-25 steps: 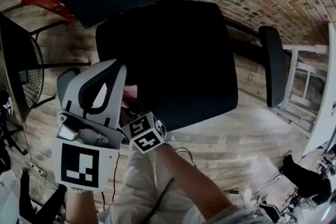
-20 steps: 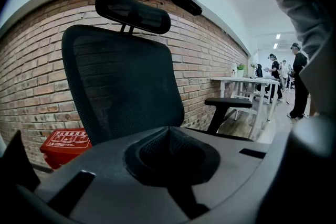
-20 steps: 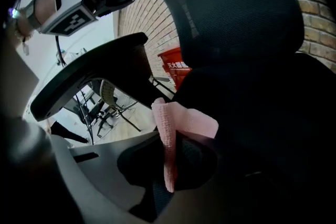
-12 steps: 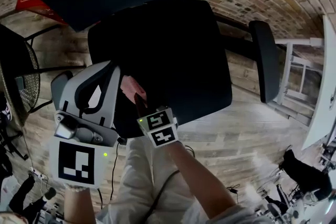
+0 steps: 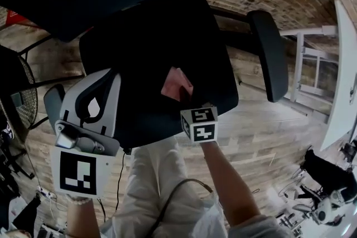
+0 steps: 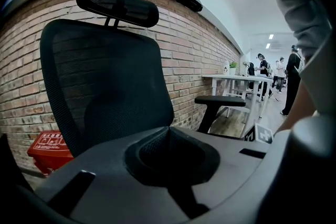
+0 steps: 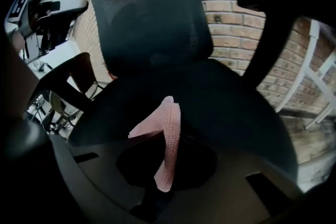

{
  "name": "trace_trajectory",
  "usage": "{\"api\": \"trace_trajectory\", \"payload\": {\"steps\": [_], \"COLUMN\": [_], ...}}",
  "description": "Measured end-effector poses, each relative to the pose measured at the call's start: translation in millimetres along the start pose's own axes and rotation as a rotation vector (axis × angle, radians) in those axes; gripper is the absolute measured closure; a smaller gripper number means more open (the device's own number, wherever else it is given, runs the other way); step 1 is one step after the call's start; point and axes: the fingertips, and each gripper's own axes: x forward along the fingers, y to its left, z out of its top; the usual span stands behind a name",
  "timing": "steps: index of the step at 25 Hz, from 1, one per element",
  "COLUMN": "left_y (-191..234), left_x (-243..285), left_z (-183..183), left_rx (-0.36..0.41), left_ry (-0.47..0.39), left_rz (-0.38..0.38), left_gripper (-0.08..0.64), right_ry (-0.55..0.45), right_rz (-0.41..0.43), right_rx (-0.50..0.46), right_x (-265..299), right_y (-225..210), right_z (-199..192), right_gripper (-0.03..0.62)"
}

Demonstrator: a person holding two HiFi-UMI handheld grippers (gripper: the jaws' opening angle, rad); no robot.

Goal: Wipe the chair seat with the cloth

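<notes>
Pinches a pink knitted cloth (image 7: 169, 134) between the pressed-in jaws of the right gripper (image 7: 163, 186), with the free end of the strip standing up and folding over to the left. Hovers in the head view as the right gripper (image 5: 183, 98) over the near right part of the black mesh chair seat (image 5: 139, 42), the cloth (image 5: 176, 84) just beyond the marker cube and against the seat. Shows the left gripper (image 5: 89, 92) at the near left edge of the seat, off the cloth; jaws seemingly pressed together with nothing between. Beyond: black mesh backrest (image 6: 105, 76), padded black headrest (image 6: 118, 1), black right armrest (image 5: 268, 58), red-brown brick wall (image 6: 194, 44), pale wooden plank floor (image 5: 268, 142).
</notes>
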Motion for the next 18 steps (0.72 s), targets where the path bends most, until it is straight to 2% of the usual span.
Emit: {"api": "trace_trajectory", "payload": {"steps": [8,18], "left_y": [-21,-26], "left_x": [10,14], "left_z": [-1,5], "left_rx": [0.008,0.019], "left_ry": [0.013,0.011], "left_rz": [-0.038,-0.058], "left_gripper": [0.541,0.541], "right_ry": [0.002,-0.008], "right_rz": [-0.148,-0.293], "right_rx": [0.008,0.070], "right_x": [-35,-82], "right_y": [-88,-151], "right_z": [-11,-25], "right_gripper": [0.540,0.540]}}
